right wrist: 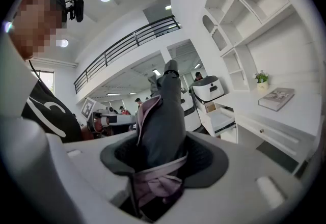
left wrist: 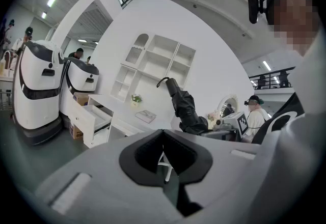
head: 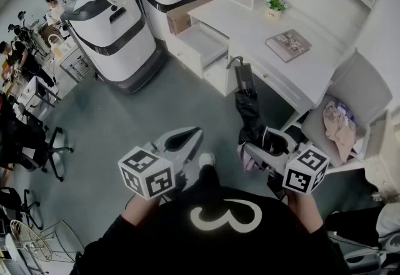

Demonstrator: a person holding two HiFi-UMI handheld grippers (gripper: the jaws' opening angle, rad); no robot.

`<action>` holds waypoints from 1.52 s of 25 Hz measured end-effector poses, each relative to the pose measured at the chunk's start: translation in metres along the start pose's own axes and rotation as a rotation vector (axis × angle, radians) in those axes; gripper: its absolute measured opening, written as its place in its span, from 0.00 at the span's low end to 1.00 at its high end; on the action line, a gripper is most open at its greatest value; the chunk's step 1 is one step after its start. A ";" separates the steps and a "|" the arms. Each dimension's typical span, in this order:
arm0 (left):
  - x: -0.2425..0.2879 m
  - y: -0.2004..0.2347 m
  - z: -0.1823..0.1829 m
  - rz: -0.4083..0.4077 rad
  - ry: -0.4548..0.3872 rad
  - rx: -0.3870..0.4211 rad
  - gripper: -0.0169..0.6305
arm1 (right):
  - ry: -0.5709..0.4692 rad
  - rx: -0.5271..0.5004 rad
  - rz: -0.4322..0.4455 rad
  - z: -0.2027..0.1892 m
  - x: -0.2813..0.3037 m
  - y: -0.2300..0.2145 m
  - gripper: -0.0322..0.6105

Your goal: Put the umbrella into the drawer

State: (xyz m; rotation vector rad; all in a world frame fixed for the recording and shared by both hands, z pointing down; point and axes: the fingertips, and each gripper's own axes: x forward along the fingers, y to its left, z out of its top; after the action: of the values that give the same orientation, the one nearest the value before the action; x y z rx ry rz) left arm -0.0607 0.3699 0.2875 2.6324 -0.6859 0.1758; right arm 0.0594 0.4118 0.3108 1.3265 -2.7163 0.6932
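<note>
Right gripper (head: 259,150) clamped on the folded umbrella (head: 248,102); open drawer (head: 205,42) ahead and a little left.
The umbrella's long axis runs away from the person toward the white desk (head: 294,70), hooked handle leading and cloth end pinched between the jaws. From overhead the drawer lies just left of the handle. The left gripper (head: 182,138) is closed on nothing, idle alongside.

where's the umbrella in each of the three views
Head view: umbrella right of centre, rising from the right tool toward the desk.
Left gripper view: umbrella just right of centre, its top leaning left.
Right gripper view: umbrella dead centre, clamped between the jaws.
Shared landmark: the open drawer, in all three views.
</note>
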 end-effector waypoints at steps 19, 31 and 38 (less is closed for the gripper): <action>0.001 -0.006 0.006 -0.017 -0.001 0.031 0.04 | -0.004 -0.022 -0.023 0.004 -0.001 0.000 0.42; 0.042 0.044 0.027 -0.035 0.013 0.027 0.04 | 0.015 -0.014 -0.037 0.024 0.044 -0.046 0.42; 0.088 0.098 0.048 -0.058 0.038 0.004 0.04 | 0.024 0.020 -0.059 0.044 0.087 -0.093 0.42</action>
State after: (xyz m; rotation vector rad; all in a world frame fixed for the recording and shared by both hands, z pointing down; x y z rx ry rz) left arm -0.0312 0.2337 0.2988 2.6425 -0.5962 0.2095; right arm 0.0817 0.2793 0.3263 1.3878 -2.6468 0.7273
